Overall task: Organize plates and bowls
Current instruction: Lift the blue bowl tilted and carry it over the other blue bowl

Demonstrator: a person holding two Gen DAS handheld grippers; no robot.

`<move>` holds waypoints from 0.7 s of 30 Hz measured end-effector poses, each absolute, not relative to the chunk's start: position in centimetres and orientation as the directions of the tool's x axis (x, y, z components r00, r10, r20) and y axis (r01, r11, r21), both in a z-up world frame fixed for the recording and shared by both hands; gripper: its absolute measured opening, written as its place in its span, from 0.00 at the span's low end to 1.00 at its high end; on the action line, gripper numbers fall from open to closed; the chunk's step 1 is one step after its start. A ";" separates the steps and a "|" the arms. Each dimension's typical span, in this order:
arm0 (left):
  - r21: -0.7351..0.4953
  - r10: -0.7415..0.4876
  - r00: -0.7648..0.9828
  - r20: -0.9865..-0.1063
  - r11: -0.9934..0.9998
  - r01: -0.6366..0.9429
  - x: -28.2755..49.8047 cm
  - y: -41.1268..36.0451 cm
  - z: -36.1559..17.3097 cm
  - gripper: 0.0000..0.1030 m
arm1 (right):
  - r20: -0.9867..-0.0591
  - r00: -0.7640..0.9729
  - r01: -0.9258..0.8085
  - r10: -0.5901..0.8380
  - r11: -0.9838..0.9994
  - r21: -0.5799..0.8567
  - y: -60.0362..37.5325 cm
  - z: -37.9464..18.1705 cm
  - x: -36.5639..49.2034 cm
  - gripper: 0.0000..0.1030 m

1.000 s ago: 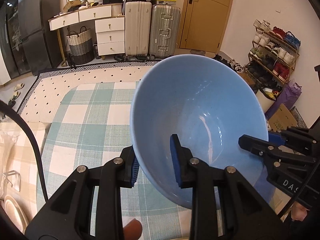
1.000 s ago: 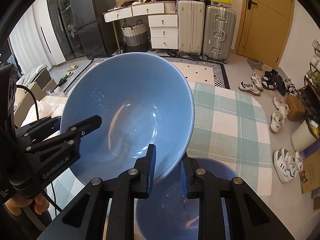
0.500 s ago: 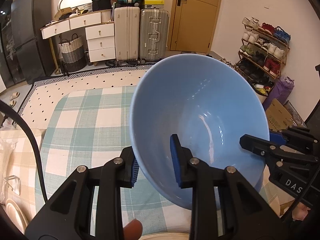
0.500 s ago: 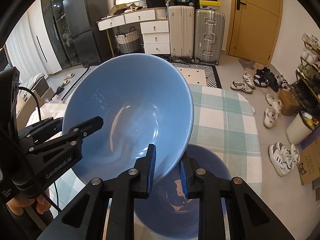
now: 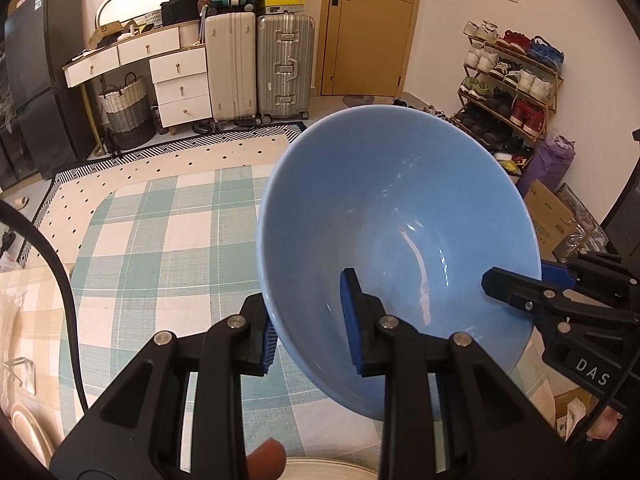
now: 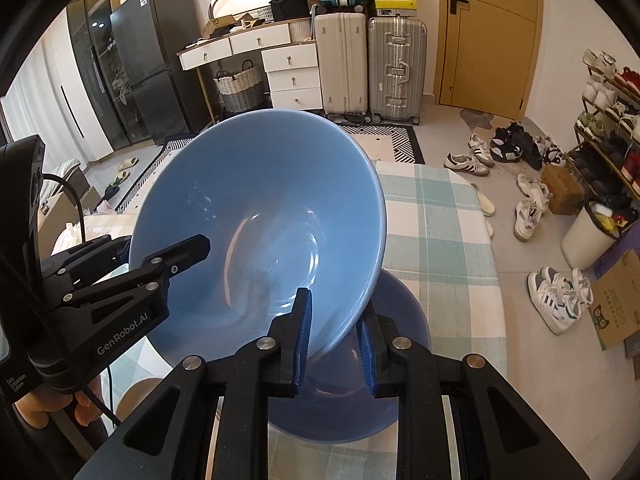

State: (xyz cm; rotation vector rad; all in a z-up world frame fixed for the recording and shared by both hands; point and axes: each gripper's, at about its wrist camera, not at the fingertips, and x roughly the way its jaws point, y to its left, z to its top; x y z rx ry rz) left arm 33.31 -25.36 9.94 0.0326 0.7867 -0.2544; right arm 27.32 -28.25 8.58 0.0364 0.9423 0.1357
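Blue ceramic fills the left wrist view — the light-blue bowl (image 5: 396, 248) is up off the checked tablecloth (image 5: 160, 248), tilted, its open side toward the camera. The left gripper (image 5: 310, 322) is clamped on the near rim, one blue pad inside, the other outside, jaws narrow. The right gripper (image 5: 560, 300) comes in from the right edge and bites the opposite rim. Step in hand, as I read it: a two-handed carry of the bowl toward a stack. A cream plate's rim (image 5: 328, 474) is cut off at the bottom edge, a second plate (image 5: 24, 428) barely shows at bottom left, and a fingertip pokes up btwn the gripper arms. The bowl's underside and the table beneath it are hidden.

Right wrist view — same bowl (image 6: 260, 216), w/ the right gripper (image 6: 334, 338) pinching its lower right rim, jaws narrow, and the left gripper (image 6: 132, 276) holding the left rim. Directly below sits a second blue bowl (image 6: 404, 320) on the tablecloth (image 6: 440, 224), mostly covered by the held one and the gripper arms. Next move, prob.: level the held bowl, centre it over the lower one, lower it in gently, then let go both sides. How well the two line up I can't tell, since the lower bowl's left rim is hidden.
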 end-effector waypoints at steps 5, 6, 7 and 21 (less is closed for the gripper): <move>-0.066 -0.223 0.670 -0.708 0.965 0.252 32.9 -26.2 9.8 0.23 | -0.807 0.577 -0.090 0.126 0.992 0.090 -28.8 8.3 26.7 0.21; -0.065 -0.225 0.669 -0.709 0.965 0.255 32.7 -26.6 9.8 0.23 | -0.808 0.575 -0.088 0.125 0.992 0.091 -28.9 8.2 26.6 0.21; -0.067 -0.227 0.668 -0.709 0.964 0.257 32.7 -26.6 9.8 0.23 | -0.809 0.574 -0.086 0.125 0.992 0.092 -29.1 8.2 26.5 0.21; -0.076 -0.254 0.633 -0.732 0.953 0.294 32.6 -28.7 7.9 0.23 | -0.823 0.557 -0.051 0.114 0.993 0.104 -30.8 7.3 25.1 0.21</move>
